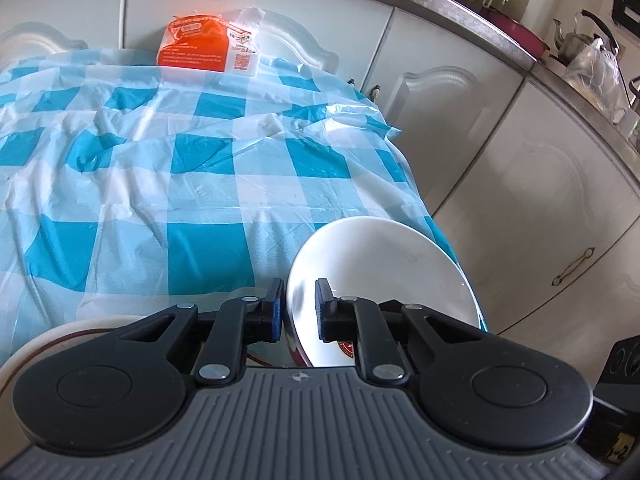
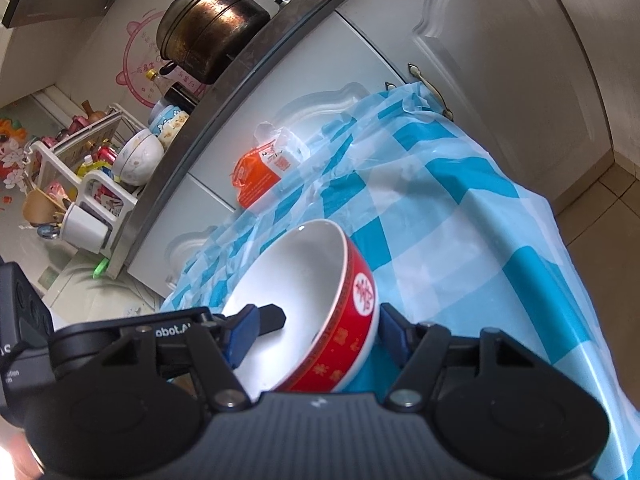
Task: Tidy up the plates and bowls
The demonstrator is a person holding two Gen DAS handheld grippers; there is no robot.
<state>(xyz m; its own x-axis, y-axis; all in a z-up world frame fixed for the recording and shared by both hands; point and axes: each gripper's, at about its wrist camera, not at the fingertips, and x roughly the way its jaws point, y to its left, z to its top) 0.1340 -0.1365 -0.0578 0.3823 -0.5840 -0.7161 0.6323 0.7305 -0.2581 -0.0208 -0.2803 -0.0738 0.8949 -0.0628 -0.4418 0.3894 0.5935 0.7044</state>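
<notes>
In the left wrist view my left gripper [image 1: 300, 310] is shut on the rim of a white bowl [image 1: 384, 268] with a red outside, held tilted above the blue-and-white checked tablecloth [image 1: 160, 160]. A white plate with a brown line [image 1: 68, 330] lies low at the left, partly hidden by the gripper. In the right wrist view my right gripper [image 2: 320, 328] straddles the wall of a red bowl with a white inside [image 2: 304, 292]. One finger is inside and one outside. The bowl is tilted above the tablecloth [image 2: 460, 220].
An orange-and-white packet [image 1: 208, 46] lies at the table's far edge, also in the right wrist view [image 2: 264, 172]. White cabinet doors [image 1: 500, 160] stand behind and to the right. The counter holds a large metal pot [image 2: 212, 28], a dish rack [image 2: 100, 176] and a kettle [image 1: 576, 40].
</notes>
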